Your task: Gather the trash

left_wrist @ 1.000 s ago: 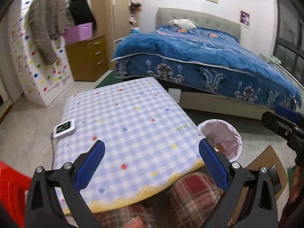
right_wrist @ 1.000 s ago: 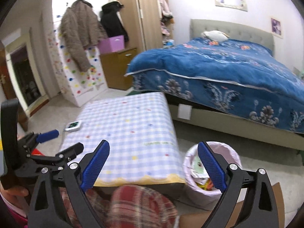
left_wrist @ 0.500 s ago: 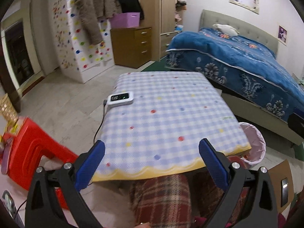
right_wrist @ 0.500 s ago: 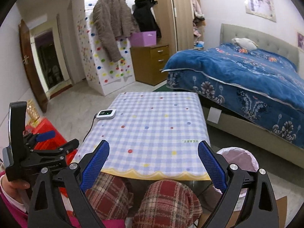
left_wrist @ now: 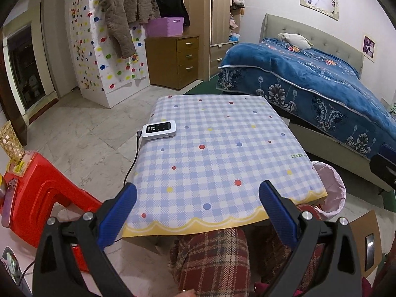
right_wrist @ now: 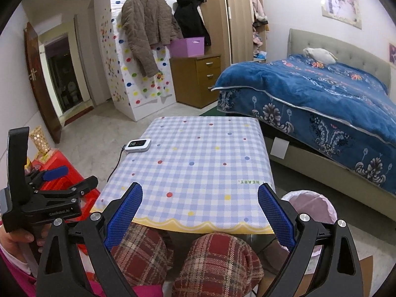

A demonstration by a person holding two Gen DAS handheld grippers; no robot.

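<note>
Holding both tools over the near edge of the counter [left_wrist: 222,148], I had the left tool [left_wrist: 196,206] and the right tool [right_wrist: 199,208] spread wide with nothing between their blue pads. The pink-lined trash bin [right_wrist: 311,205] stood on the floor just beside the counter's right corner. A small white device [left_wrist: 159,130] lay near the counter's left edge, its cable hanging off.

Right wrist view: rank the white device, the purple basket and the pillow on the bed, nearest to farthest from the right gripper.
From the right gripper:
1. White device, table's left edge.
2. Purple basket, atop the wooden drawers, behind the table.
3. Pillow, at the headboard, far right.
</note>
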